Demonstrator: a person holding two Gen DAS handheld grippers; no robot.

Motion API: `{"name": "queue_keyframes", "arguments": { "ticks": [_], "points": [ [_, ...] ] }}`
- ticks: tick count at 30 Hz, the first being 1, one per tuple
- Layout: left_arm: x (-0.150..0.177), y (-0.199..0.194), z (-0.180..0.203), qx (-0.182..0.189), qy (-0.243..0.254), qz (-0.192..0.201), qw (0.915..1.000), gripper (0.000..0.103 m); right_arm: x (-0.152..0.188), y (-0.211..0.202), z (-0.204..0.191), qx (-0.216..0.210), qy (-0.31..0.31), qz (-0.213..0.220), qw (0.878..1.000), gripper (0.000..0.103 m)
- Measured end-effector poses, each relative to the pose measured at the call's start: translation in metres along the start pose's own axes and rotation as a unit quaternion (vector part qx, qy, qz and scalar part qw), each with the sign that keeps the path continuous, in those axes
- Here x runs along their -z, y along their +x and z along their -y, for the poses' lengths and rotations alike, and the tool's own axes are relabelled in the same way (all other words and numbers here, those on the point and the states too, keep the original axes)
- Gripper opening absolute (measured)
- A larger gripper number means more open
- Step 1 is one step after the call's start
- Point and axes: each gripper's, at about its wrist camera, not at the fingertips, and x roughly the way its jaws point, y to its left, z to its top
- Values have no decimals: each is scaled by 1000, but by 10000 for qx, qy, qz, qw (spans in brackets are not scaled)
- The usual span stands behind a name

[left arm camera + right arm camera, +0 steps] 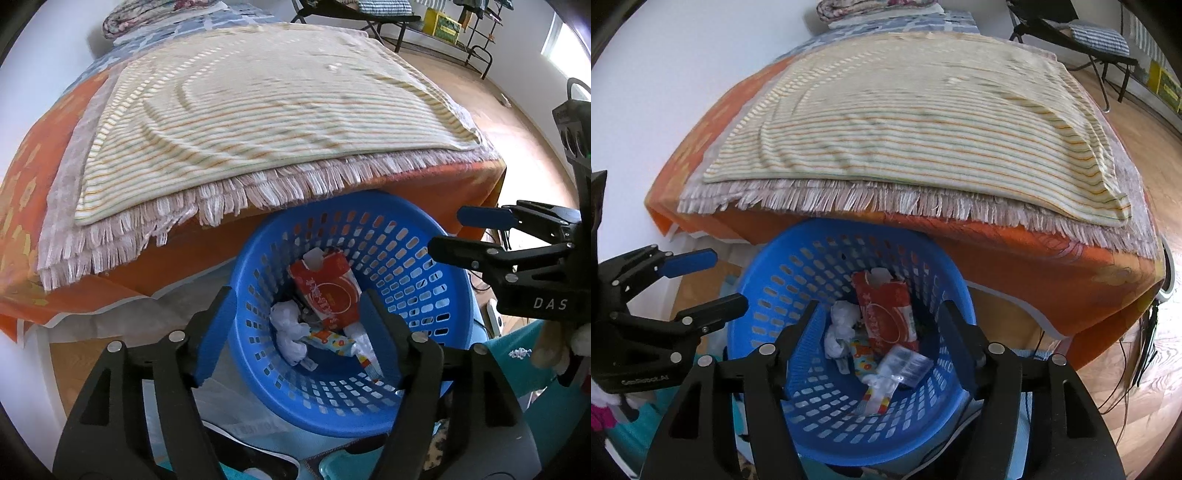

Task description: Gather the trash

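While both hover over the blue basket (424, 295) | left gripper (295, 325) fingers apart, empty | right gripper (882, 339) fingers apart, empty

Blue perforated plastic basket (402, 258), round and upright, standing on the floor against the foot of the bed, directly below my tongs. Inside lie the collected items: a red wrapper (327, 291) with white lettering, leaning against the far inner wall; a crumpled white tissue (290, 330) to its left on the bottom; a small colourful printed packet (330, 340) between them; and a clear crinkled plastic wrapper (905, 365) at the near side, touching the red wrapper's lower end.
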Motion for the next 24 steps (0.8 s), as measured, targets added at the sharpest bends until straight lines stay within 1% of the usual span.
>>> {"name": "queue_keyframes", "arguments": {
  "ticks": [7, 9, 12, 14, 15, 16, 17, 24],
  "points": [
    [-6, -7, -2, -67, -48, 130, 9999, 73, -3, -5, -2, -13, 29, 110, 9999, 64],
    [-7, -8, -3, -99, -76, 160, 9998, 77, -4, -7, -2, -20, 47, 158, 9999, 64],
    [-10, -12, -6, -119, -155, 238, 9995, 79, -5, -12, 0, -19, 103, 272, 9996, 64],
    [-13, -15, -8, -166, -192, 285, 9993, 80, -7, -15, 1, -21, 150, 352, 9993, 65],
    [-14, -16, -8, -171, -206, 309, 9992, 80, -8, -17, 2, -23, 178, 398, 9990, 68],
    [-15, -19, -9, -176, -239, 356, 9989, 80, -9, -18, 3, -18, 199, 441, 9988, 71],
    [-17, -21, -10, -176, -261, 392, 9987, 80, -10, -21, 4, -6, 232, 517, 9984, 72],
    [-35, -44, -13, -246, -364, 807, 9958, 81, -20, -33, 4, -30, 262, 798, 9965, 72]
  ]
}}
